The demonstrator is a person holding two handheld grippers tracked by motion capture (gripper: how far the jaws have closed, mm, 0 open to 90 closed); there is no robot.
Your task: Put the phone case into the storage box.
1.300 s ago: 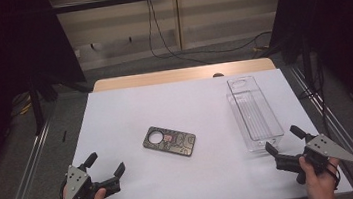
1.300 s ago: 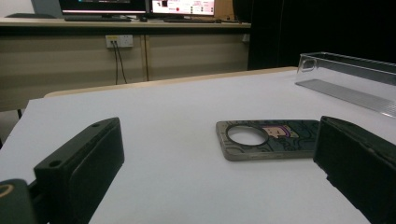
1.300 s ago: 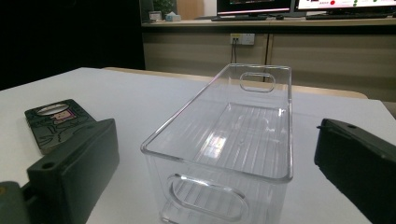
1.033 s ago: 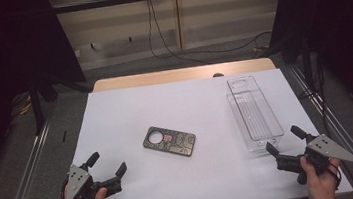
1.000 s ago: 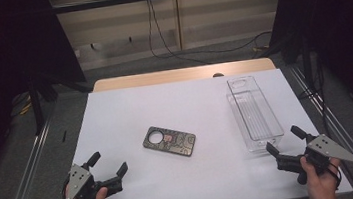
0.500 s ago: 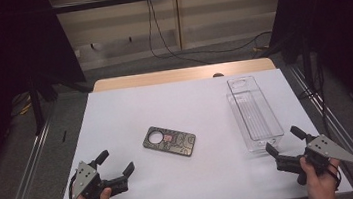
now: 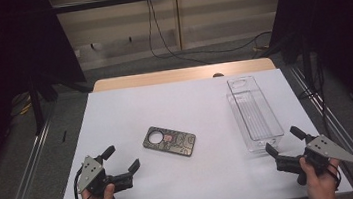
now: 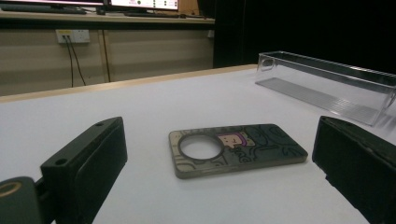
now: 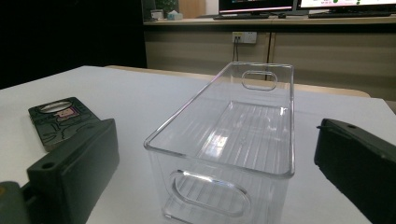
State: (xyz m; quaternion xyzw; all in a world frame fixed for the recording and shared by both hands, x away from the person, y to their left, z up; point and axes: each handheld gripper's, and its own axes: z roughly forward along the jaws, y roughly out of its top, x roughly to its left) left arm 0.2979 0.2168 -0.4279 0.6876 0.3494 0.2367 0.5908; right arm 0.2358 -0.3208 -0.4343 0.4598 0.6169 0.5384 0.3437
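one white table [image 7: 200, 107], dim room

The right gripper view's left edge crops the phone case [image 9: 60, 116].

High view: fixed above the near edge of the counter [image 7: 190, 103], facing forward and down, far off.
Left tool view: low over the counter, close to the phone case [image 8: 236, 148], clear bin [image 8: 327, 84] beyond it.
Right tool view: low, facing the bin's near end closely.
Shared: case and bin.
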